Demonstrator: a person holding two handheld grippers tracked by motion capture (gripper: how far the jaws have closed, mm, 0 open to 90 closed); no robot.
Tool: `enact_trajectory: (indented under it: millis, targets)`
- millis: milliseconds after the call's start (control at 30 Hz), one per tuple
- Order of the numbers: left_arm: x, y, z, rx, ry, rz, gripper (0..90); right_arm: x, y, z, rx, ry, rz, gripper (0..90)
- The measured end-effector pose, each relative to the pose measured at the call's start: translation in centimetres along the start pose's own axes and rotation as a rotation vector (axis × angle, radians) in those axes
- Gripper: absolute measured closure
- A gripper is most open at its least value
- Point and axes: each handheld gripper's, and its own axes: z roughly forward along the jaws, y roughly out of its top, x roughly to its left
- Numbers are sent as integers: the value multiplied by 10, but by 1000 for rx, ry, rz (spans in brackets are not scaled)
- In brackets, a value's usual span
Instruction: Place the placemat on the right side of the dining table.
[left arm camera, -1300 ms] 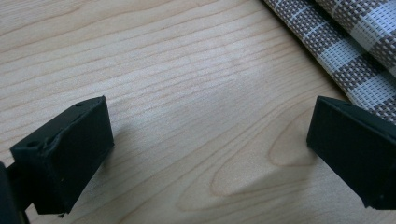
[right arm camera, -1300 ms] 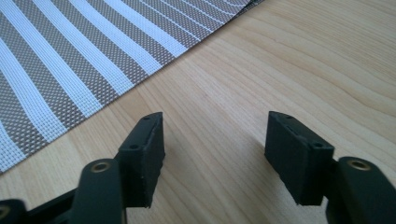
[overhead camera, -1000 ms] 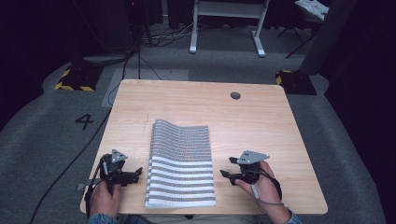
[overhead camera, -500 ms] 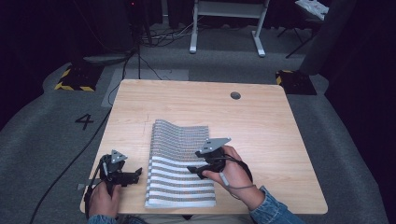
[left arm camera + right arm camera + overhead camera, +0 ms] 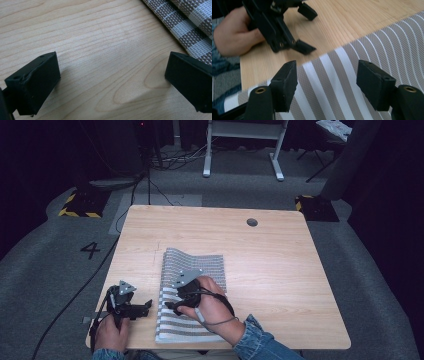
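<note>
A grey-and-white striped mat (image 5: 200,265) lies on the front middle of the wooden table (image 5: 280,270), its far edge curled up. My right gripper (image 5: 171,306) hovers low over the mat's left half with its jaws wide open and nothing between them. From the right gripper view (image 5: 327,82) the stripes (image 5: 387,50) run under the jaws. Just left of the mat, my left gripper (image 5: 146,305) rests open on bare wood. The left gripper view (image 5: 112,75) has the mat's woven edge (image 5: 190,25) at the upper right. The left gripper (image 5: 287,37) also appears beyond the right jaws.
A round cable hole (image 5: 252,222) sits near the table's far right. A black cable (image 5: 75,295) trails off the left edge to the floor. Bare wood lies right of and beyond the mat. White frame legs (image 5: 240,150) stand on the carpet behind.
The right gripper has moved left from the bare wood right of the mat to over the mat's left half. The left gripper has stayed put.
</note>
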Motion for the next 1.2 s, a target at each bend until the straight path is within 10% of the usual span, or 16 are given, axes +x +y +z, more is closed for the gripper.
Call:
enact_trajectory:
  millis: [633,833,967,1200]
  targets:
    - [-1,-1,-1,1,7,-7,0,4,8,61,103,-82,66,243]
    - [-1,-1,-1,0,9,-6,0,-3,7,54,161,33,144,639]
    - [-1,-1,-1,0,10,-6,0,-7,6,55,195,52,110,834]
    - [-1,-1,-1,-1,10,-6,0,-8,12,38,173,44,56,880]
